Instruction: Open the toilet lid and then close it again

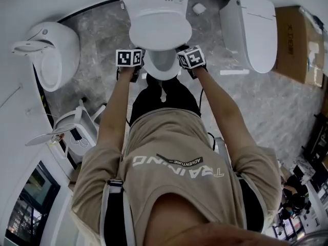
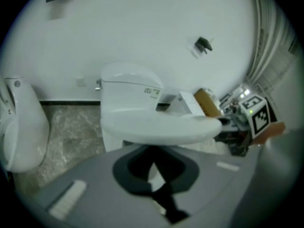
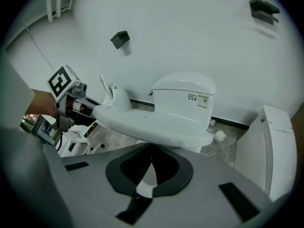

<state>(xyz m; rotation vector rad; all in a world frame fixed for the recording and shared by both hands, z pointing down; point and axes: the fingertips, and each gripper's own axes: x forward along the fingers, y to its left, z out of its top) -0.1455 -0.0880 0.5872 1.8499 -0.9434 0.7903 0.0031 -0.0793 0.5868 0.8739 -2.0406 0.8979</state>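
"TRAINING" and "ADVENTURE" are read, inverted, on the shirt (image 1: 169,137); the label (image 3: 203,100) on the toilet tank (image 3: 175,87) is illegible.

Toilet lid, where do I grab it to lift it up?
Take the toilet lid by its front rim, coming from the front and underneath. It hinges at the back, and its tilted front edge overhangs, leaving a gap for a tool.

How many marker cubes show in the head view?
2. The left cube sits at the left of the toilet lid's front edge, and the right cube at its right. No others seem hidden.
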